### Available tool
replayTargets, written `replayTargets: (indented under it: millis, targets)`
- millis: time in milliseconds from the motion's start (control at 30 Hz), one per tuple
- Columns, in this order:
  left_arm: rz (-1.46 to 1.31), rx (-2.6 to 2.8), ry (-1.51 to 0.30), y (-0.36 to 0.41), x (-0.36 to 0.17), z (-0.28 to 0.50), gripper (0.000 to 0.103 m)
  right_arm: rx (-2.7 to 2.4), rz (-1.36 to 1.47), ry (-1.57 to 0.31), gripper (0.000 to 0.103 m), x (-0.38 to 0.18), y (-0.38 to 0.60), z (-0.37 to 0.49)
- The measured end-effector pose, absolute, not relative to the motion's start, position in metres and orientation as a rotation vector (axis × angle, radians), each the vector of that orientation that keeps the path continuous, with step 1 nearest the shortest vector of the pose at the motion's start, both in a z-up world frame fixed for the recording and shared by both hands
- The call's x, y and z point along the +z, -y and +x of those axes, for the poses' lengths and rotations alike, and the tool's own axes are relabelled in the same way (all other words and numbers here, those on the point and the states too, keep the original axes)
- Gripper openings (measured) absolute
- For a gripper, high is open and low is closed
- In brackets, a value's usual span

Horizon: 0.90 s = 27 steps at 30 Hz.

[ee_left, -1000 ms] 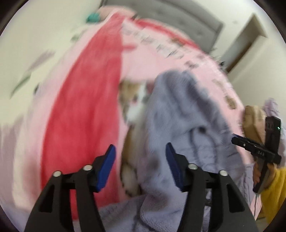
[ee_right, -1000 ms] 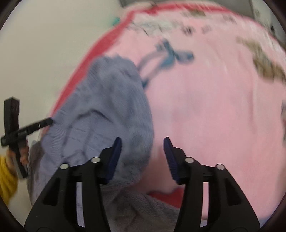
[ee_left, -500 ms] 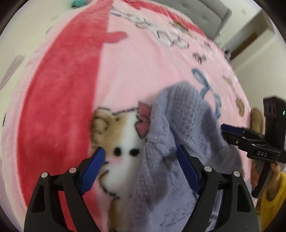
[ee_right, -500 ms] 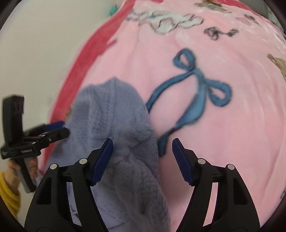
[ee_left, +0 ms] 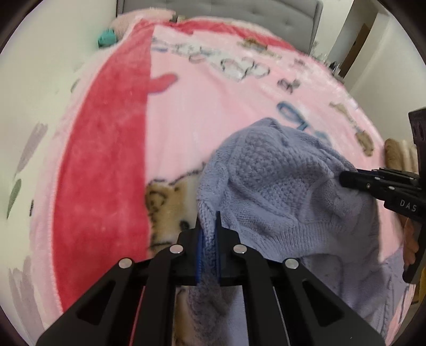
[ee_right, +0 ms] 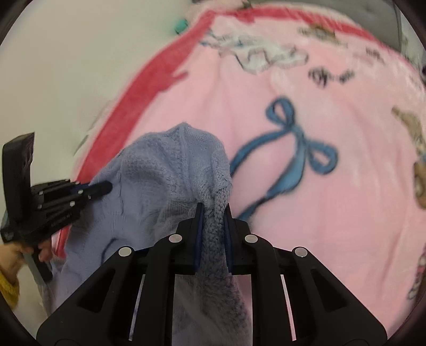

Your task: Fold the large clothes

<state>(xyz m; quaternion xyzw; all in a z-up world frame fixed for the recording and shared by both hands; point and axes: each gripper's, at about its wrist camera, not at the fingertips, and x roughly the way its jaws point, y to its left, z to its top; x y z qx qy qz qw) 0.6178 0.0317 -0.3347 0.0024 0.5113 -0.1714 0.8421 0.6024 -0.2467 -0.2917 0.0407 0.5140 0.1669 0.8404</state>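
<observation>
A lavender knitted sweater (ee_left: 279, 191) lies bunched on a pink blanket (ee_left: 202, 106) on a bed. My left gripper (ee_left: 207, 226) is shut on the sweater's left edge, with knit pinched between its blue pads. My right gripper (ee_right: 213, 213) is shut on the sweater's (ee_right: 165, 170) right edge, a cabled fold pressed between its pads. The right gripper also shows in the left wrist view (ee_left: 346, 178), touching the sweater's right side. The left gripper shows in the right wrist view (ee_right: 103, 187) at the sweater's left side.
The blanket has a red border (ee_left: 106, 159), a bear print (ee_left: 165, 202) and a blue bow print (ee_right: 290, 157). A grey padded headboard (ee_left: 239, 10) stands at the far end. A teal object (ee_left: 106, 37) lies far left. A doorway (ee_left: 356, 45) is at far right.
Both grippers were open over the sweater; both have now closed on its edges. The views have shifted slightly forward over the bed.
</observation>
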Motion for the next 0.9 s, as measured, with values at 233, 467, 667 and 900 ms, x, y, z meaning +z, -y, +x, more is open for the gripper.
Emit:
replayTargets:
  millis: [233, 467, 667, 900]
  targets:
    - [-0.036, -0.495, -0.832, -0.07, -0.26, 0.518, 0.007, 0.47, 0.065, -0.86, 0.013, -0.209, 0.254, 0.492]
    - [0.077, -0.499, -0.756, -0.076, -0.247, 0.383, 0.007, 0.515, -0.119, -0.76, 0.013, -0.201, 0.227, 0.342]
    - [0.075, -0.506, -0.941, -0.068, -0.297, 0.313, 0.008, 0.495, -0.062, -0.92, 0.013, -0.261, 0.219, 0.269]
    - [0.146, -0.442, -0.981, -0.057, -0.344, 0.272, 0.011, 0.393, -0.135, -1.024, 0.018, -0.321, 0.217, 0.23]
